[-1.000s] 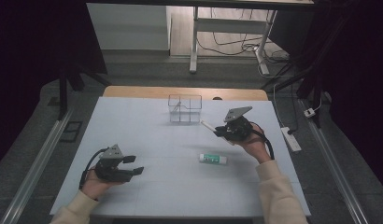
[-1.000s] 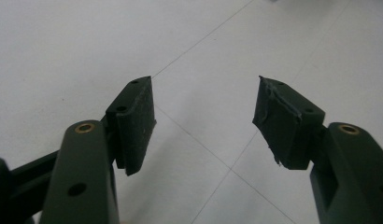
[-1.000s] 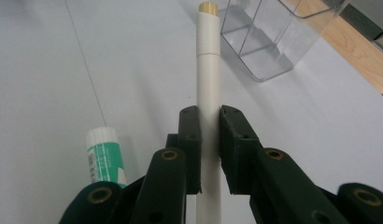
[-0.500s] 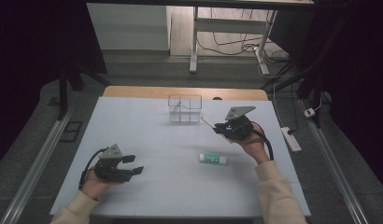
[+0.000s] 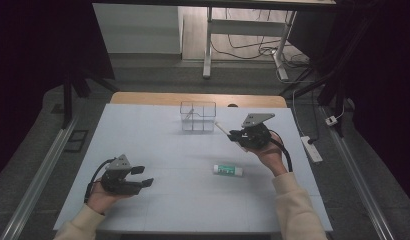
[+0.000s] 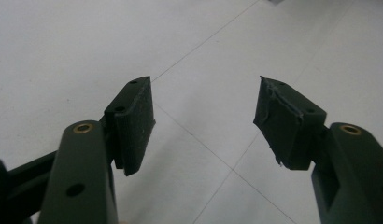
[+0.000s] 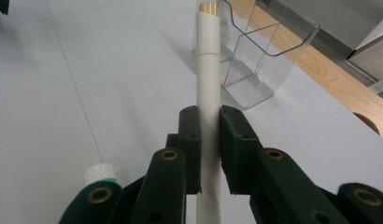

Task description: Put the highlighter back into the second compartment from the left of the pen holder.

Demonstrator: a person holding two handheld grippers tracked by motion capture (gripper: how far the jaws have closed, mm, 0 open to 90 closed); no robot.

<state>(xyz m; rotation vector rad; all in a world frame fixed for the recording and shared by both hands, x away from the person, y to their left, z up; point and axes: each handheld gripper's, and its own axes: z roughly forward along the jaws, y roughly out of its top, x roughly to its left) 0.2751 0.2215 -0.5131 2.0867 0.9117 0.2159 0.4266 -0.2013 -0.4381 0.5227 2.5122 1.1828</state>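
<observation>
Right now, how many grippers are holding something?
1. The right gripper is shut on a white pen near the clear plastic box. The left gripper is open over the table, holding nothing.

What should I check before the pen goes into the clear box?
1. Grip on pen: ok, right gripper fingers clamp its barrel.
2. Pen aimed at box: ok, the tip points toward it.
3. Box upright, top open: ok.
4. Room in the box: cannot tell; the high view hints at something thin in one compartment.
5. Tube out of the path: ok, it lies nearer the person.
6. Left gripper clear: ok, open and empty, far from the box.
</observation>
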